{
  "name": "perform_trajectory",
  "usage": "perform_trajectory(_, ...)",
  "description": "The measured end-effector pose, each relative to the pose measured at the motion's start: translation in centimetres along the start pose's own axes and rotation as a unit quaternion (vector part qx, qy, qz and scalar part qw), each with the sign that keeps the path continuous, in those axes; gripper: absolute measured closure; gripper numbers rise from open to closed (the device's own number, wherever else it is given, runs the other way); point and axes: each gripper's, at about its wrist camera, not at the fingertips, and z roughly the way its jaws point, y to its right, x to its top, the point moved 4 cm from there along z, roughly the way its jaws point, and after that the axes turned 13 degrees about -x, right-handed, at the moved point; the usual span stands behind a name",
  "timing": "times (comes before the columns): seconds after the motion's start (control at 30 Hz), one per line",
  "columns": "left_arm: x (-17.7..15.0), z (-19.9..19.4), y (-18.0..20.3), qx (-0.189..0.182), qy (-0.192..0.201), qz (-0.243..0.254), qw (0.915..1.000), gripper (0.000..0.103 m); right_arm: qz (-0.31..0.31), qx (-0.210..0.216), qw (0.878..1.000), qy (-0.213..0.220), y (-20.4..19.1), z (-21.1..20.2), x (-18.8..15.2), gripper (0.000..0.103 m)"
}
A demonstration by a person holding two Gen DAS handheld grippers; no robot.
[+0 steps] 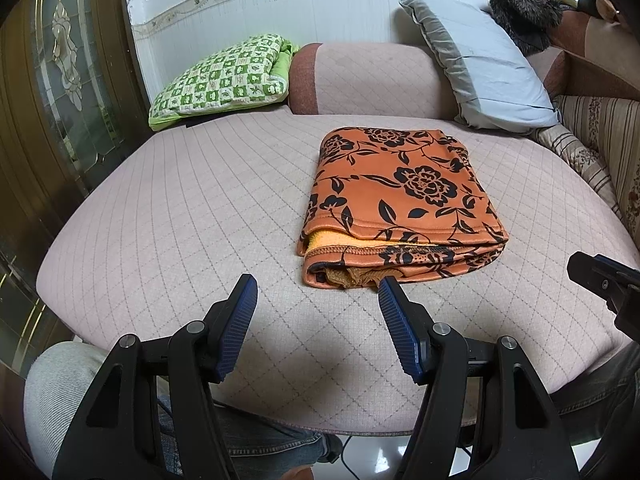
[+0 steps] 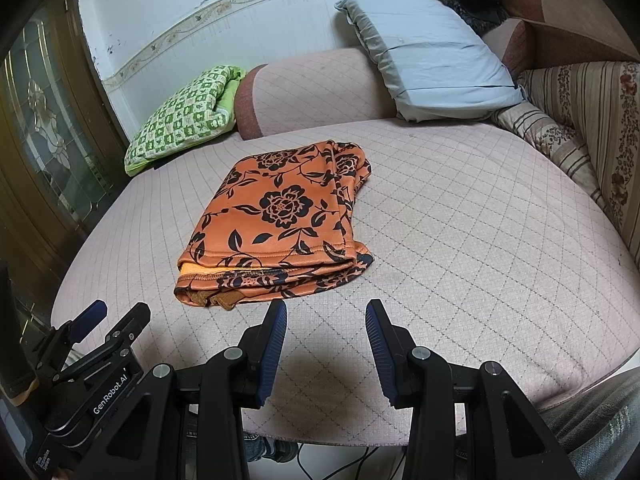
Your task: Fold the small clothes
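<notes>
An orange garment with a black flower print lies folded into a thick rectangle on the pink quilted sofa seat. Its yellow inner layer shows at the near edge. My left gripper hovers open just short of that near edge, its right fingertip close to the cloth, nothing between the pads. My right gripper is open and empty too, a little in front of the garment's near right corner. The left gripper's body shows low on the left in the right wrist view.
A green checked cushion lies at the back left, a grey-blue pillow at the back right against the backrest. A striped floral cushion lines the right side. A person's jeans-clad knees sit below the seat's front edge.
</notes>
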Motion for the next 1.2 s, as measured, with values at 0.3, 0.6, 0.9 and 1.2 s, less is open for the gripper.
perform_trajectory(0.3,-0.03,-0.15,0.17,0.000,0.000,-0.002,1.0000,0.040,-0.001,0.001,1.000,0.000,0.11,0.04,0.11,0.064)
perform_trajectory(0.6,-0.19,-0.30,0.39,0.002,0.001,-0.003,1.0000,0.040,-0.001,0.001,1.000,0.000,0.14,0.04,0.13,0.064)
perform_trajectory(0.9,-0.17,-0.24,0.33,0.002,0.001,-0.003,1.0000,0.040,-0.002,0.001,1.000,0.000,0.16,0.03,0.15,0.064)
perform_trajectory(1.2,-0.22,-0.25,0.53,0.004,0.002,-0.004,1.0000,0.040,-0.002,0.001,1.000,0.000,0.19,0.04,0.17,0.064)
